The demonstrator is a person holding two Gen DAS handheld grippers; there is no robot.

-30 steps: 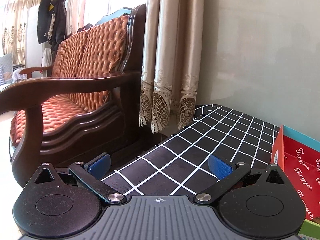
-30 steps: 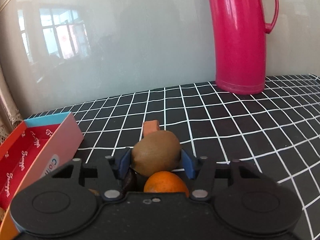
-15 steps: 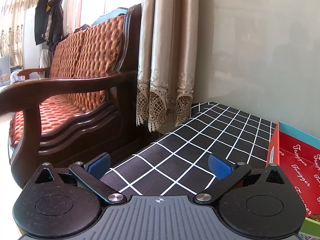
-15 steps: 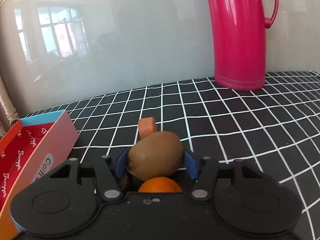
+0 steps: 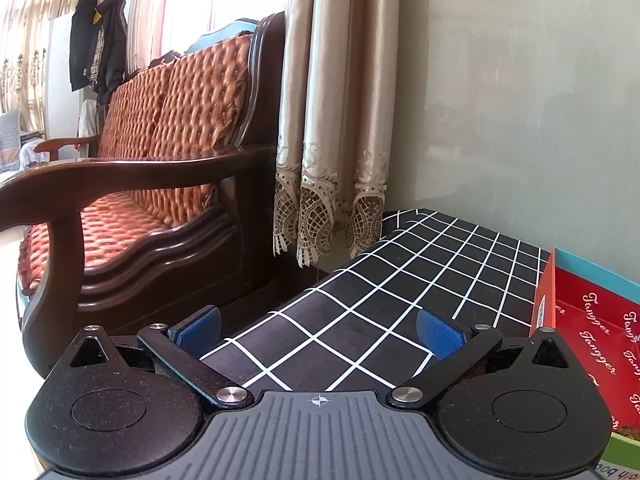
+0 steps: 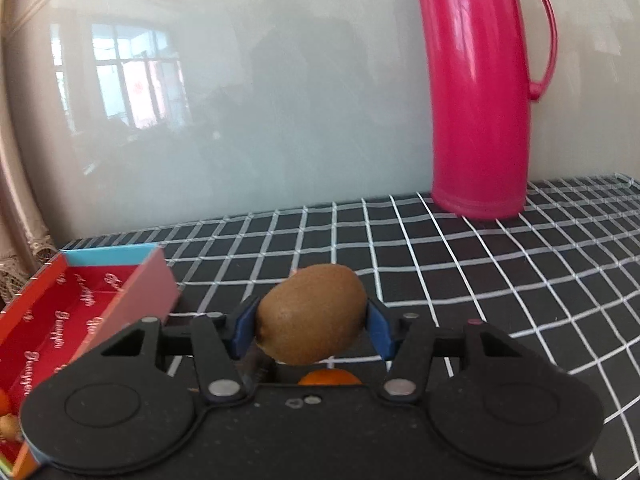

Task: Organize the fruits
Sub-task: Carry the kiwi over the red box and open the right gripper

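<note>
The right gripper [image 6: 311, 322] pinches a brown fuzzy oval kiwi fruit [image 6: 311, 314] between its two blue pads [image 6: 243, 326], one pad on each side of the fruit. The kiwi is held clear of the worktop with the black cloth and white grid lines [image 6: 500, 280]. Just under the kiwi, at 6 o'clock from it, a small part of a round orange fruit [image 6: 329, 377] shows behind the black gripper body. At 9 o'clock from the kiwi lies an open flat cardboard box with a red printed inside and a light blue rim [image 6: 72, 312]. It rests on the worktop. In its near corner, some small fruit pieces are partly visible, too cut off to name. At 1 o'clock, well apart, a tall glossy pink thermos jug with a handle [image 6: 480, 96] stands upright near the pale wall.

The left gripper [image 5: 320, 330] has its blue pads spread wide with nothing between them. It hangs over the left end of the worktop. The red box is at its 3 o'clock. A dark wooden sofa with orange woven cushions [image 5: 160, 140] is at 10 o'clock, and a beige lace-edged curtain [image 5: 336, 120] at 12 o'clock.
</note>
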